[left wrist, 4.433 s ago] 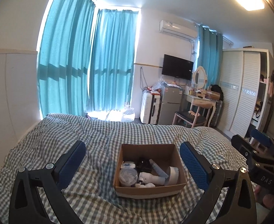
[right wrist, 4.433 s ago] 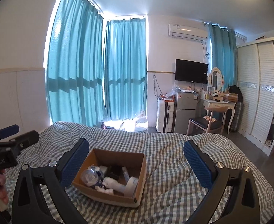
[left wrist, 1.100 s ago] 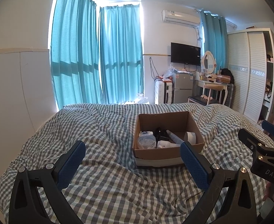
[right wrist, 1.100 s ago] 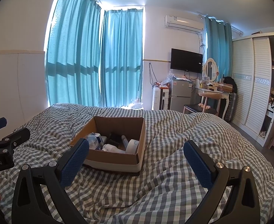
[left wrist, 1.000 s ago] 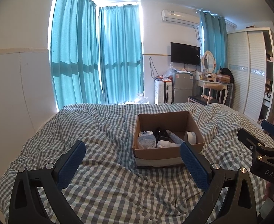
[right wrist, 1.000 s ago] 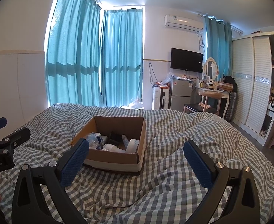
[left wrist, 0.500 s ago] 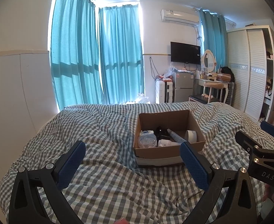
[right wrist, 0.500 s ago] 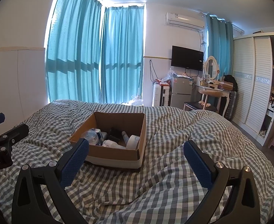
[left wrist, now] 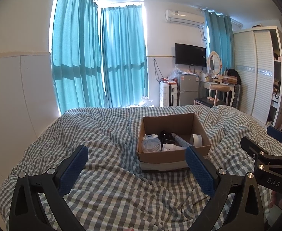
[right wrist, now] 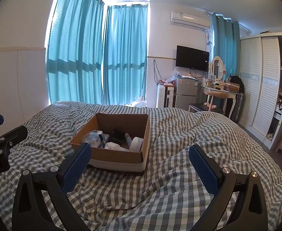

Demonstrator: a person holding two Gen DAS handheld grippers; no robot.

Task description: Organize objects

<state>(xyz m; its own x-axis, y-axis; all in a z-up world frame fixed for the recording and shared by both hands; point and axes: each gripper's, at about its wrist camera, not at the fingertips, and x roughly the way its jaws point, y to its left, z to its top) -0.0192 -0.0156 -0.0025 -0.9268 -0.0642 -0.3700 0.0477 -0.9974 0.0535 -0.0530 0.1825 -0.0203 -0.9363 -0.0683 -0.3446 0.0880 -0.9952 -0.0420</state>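
**Inspector A:** Two tools in view, both spread wide and carrying nothing: the left tool (left wrist: 136,156) and the right tool (right wrist: 140,156) hover above the bed (left wrist: 106,184), short of the cardboard box (left wrist: 171,155).

**Inspector B:** Where does the box stand?

**A:** Mid-bed on the rumpled checked cover, open side up. It holds a clear round container (left wrist: 150,145), a white roll (left wrist: 196,140), a black item (left wrist: 164,135) and a grey tube (left wrist: 181,141).

**B:** Hazards?

**A:** In my judgement, the soft cover: pressing on a wall could tip or slide the box. The items lie crowded and overlapping, so closing on one may drag a neighbour.

**B:** Orientation?

**A:** The tube's long axis runs from the box's middle toward its near right corner, tilted. The box looks roughly square.
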